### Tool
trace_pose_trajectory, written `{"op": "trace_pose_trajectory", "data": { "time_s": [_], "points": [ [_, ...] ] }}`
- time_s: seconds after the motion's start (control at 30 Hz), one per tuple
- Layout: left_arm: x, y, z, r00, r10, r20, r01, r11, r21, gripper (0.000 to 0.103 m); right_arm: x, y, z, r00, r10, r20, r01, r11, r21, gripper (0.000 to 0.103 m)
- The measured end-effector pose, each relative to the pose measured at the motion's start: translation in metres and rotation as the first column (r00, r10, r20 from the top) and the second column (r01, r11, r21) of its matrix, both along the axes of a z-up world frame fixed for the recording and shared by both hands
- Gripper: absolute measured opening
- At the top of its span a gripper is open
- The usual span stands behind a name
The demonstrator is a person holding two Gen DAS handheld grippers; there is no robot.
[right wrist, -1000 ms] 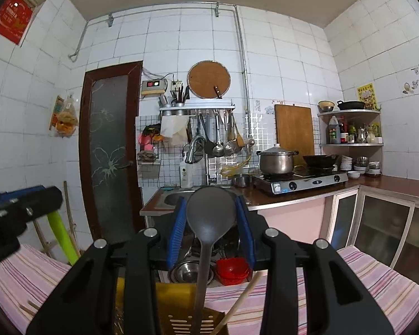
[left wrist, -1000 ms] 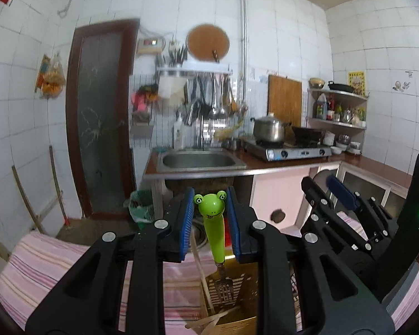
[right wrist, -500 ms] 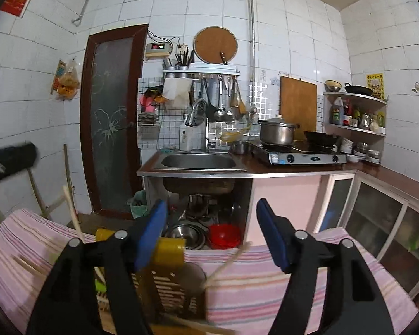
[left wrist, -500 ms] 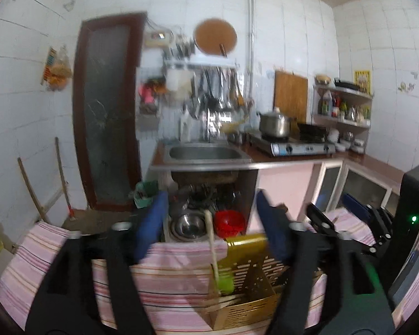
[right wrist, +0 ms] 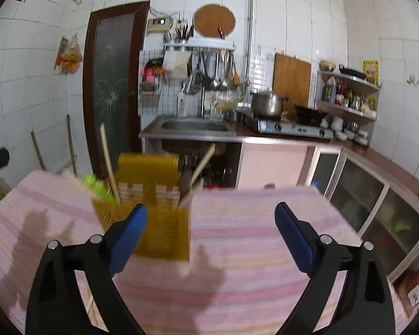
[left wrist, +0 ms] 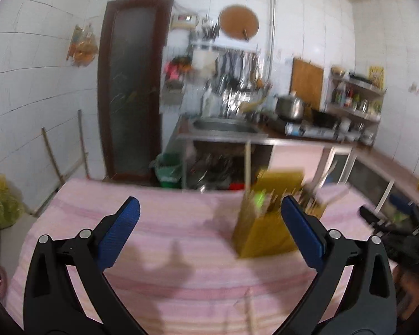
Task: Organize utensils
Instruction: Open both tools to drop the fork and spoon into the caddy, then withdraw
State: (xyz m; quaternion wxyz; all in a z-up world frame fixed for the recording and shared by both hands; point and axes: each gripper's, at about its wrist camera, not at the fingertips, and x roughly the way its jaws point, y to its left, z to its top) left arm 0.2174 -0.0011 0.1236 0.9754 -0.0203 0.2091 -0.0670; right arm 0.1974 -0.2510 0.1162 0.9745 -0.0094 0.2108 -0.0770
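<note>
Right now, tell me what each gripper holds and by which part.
Nothing. The left gripper and right gripper have empty jaws, still opening; the utensils stand in the yellow holder.

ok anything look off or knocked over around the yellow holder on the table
Nothing stands out. The yellow holder stands upright on the striped cloth, utensils leaning loosely inside, including the green-handled one. Nothing is spilled, though the picture is blurred.

- A yellow slotted utensil holder stands upright on the pink striped cloth, at about ten o'clock from the camera in the right wrist view.
- A green-handled utensil leans out of its left compartment toward ten o'clock.
- Wooden chopsticks rise from the holder, tilted.
- A wooden-handled utensil leans toward one o'clock.
</note>
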Motion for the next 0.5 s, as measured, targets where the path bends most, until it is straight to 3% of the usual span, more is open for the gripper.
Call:
{"op": "trace_pose_trajectory", "data": {
  "time_s": [0.2,0.5],
  "points": [
    [-0.011,0.021,-0.057,0.994,0.022,-0.111,-0.017,0.999,0.04,0.098,-0.015,0.012,-0.041,0.997,0.004,-0.081,0.0,0.999,0.043,0.091],
    [-0.02,0.038,-0.111,0.978,0.06,-0.201,-0.05,0.997,0.056,0.098,-0.024,0.027,-0.084,0.985,-0.003,-0.174,0.014,0.998,0.065,0.091]
  ]
}}
